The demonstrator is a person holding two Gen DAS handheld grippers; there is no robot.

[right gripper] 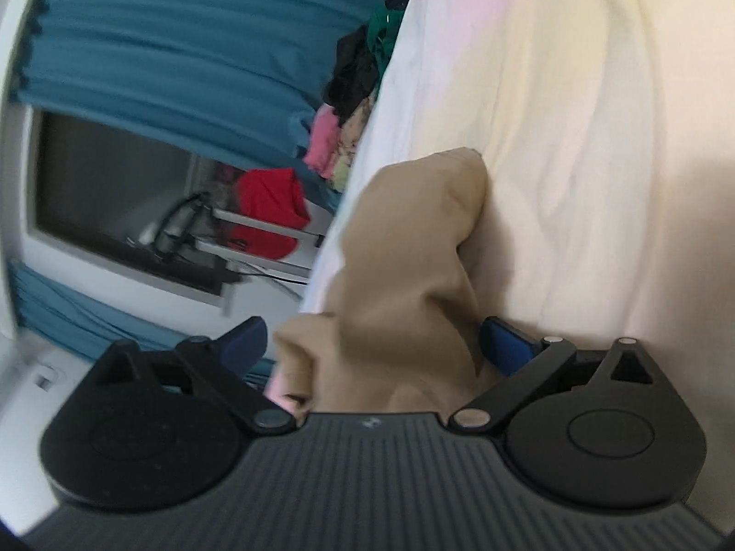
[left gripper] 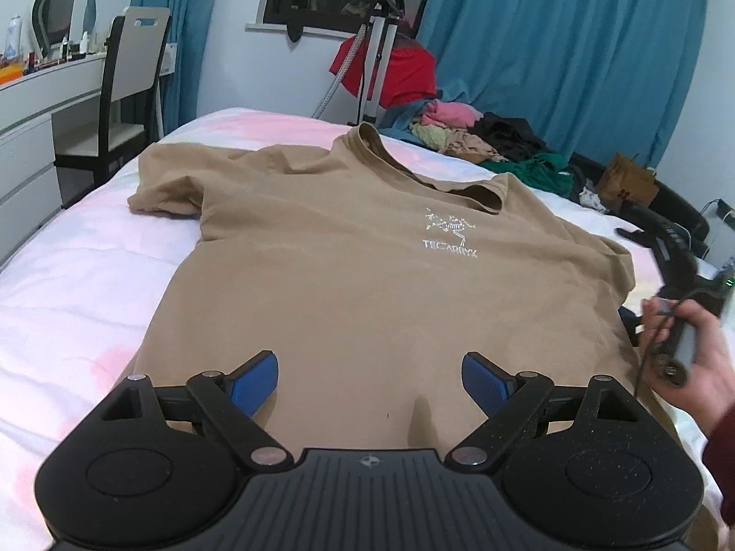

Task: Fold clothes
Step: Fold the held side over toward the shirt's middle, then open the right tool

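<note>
A tan T-shirt (left gripper: 349,266) with a white chest logo lies spread front-up on the white bed (left gripper: 69,303), collar toward the far side. My left gripper (left gripper: 370,379) hovers open over the shirt's lower hem, blue pads (left gripper: 255,383) wide apart with nothing between them. In the right wrist view, rolled sideways and blurred, a bunched part of the tan shirt (right gripper: 404,275) rises between the blue fingers (right gripper: 503,349) of my right gripper (right gripper: 372,344), which stand apart around the cloth. A hand holds the right gripper (left gripper: 661,257) at the shirt's right edge in the left wrist view.
A heap of mixed clothes (left gripper: 482,137) sits at the bed's far right corner. A tripod with a red garment (left gripper: 390,73) stands by the window and blue curtains (left gripper: 574,46). A chair (left gripper: 128,92) and white desk (left gripper: 41,105) are left of the bed.
</note>
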